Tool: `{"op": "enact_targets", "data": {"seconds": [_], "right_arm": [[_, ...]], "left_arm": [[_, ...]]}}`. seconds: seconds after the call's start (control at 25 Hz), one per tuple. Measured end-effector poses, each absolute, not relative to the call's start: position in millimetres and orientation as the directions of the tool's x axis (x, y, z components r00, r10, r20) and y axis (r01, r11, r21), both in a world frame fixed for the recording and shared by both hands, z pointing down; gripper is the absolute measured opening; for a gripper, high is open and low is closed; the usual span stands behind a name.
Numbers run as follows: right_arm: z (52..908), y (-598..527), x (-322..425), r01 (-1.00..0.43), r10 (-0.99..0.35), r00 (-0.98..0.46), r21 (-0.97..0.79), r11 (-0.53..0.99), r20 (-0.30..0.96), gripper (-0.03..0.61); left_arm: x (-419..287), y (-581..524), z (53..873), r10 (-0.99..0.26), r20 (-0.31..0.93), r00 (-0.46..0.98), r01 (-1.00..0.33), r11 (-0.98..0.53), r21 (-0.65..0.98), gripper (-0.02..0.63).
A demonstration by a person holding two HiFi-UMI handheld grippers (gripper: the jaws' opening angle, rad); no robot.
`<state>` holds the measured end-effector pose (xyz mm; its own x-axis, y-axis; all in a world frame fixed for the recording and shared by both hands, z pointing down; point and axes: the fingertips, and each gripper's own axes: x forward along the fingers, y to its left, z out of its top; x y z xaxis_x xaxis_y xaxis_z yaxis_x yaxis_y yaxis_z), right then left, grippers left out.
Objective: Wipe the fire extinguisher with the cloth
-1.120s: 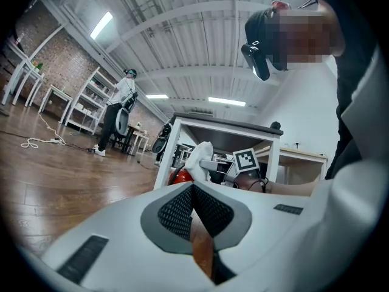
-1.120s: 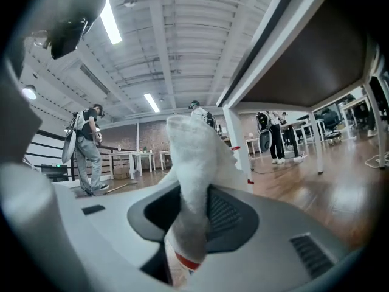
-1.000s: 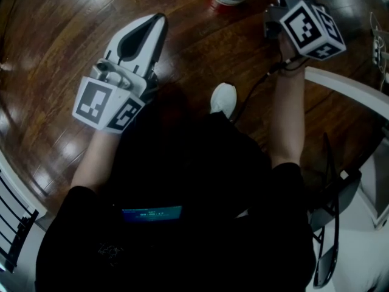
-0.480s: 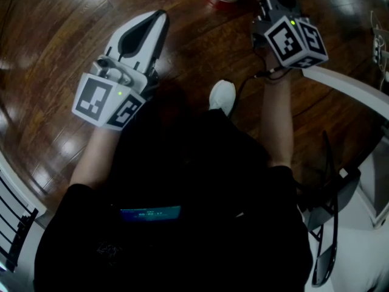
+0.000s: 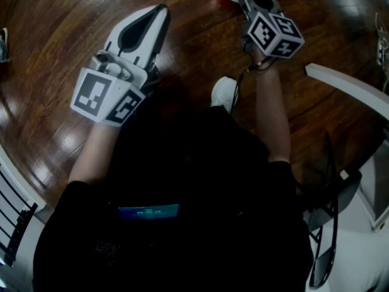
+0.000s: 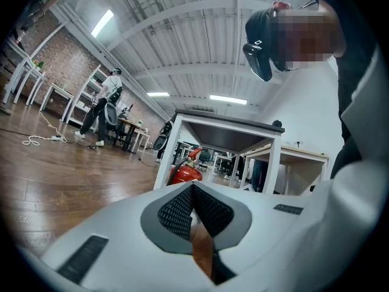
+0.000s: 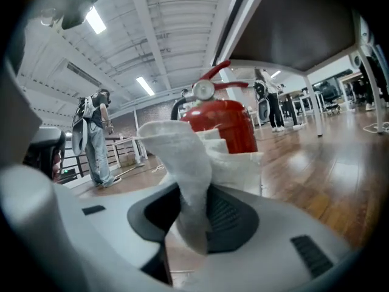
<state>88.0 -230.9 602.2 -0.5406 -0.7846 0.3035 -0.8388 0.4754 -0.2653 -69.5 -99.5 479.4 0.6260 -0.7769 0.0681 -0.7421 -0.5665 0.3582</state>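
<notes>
1. The right gripper (image 7: 194, 215) has its 2 jaws clamped on the cloth (image 7: 185, 163). The cloth is a white fold that stands up out of the dark pads and spreads to the right.
2. The fire extinguisher (image 7: 220, 123) stands upright on the wooden floor (image 7: 322, 163) just beyond the cloth, straight ahead of those jaws. The cloth's far edge overlaps the red body, but I cannot tell whether the 2 touch.
3. In the head view the right gripper reaches to the far edge of the picture, with the cloth bunched at its tip.
4. The left gripper (image 6: 193, 205) has its jaws closed tip to tip with nothing between them. It is held on the left, well apart from the fire extinguisher, which its own view shows small and far away beneath a white table (image 6: 225, 129).
5. A white shoe (image 5: 225, 93) rests on the floor between the 2 arms.
</notes>
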Motion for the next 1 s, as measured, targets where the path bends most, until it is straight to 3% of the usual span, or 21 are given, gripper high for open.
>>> {"op": "enact_targets", "data": {"seconds": [0.52,0.84,1.0], "right_arm": [[717,-230,78,-0.831,-0.625,-0.518,-0.171,0.529,0.584,0.129],[724,-226,80,-0.833,-0.602,-0.514,-0.185,0.522,0.611,0.129],[701,-220,79,-0.817,-0.618,-0.564,-0.257,0.517,0.548,0.129]], "left_arm": [[-70,-94,481,-0.784,0.069,0.617,-0.750,-0.559,0.353,0.002],[-72,-90,476,-0.786,0.068,0.614,-0.754,-0.559,0.346,0.002],[-72,-88,474,-0.783,0.063,0.619,-0.749,-0.564,0.346,0.002]]}}
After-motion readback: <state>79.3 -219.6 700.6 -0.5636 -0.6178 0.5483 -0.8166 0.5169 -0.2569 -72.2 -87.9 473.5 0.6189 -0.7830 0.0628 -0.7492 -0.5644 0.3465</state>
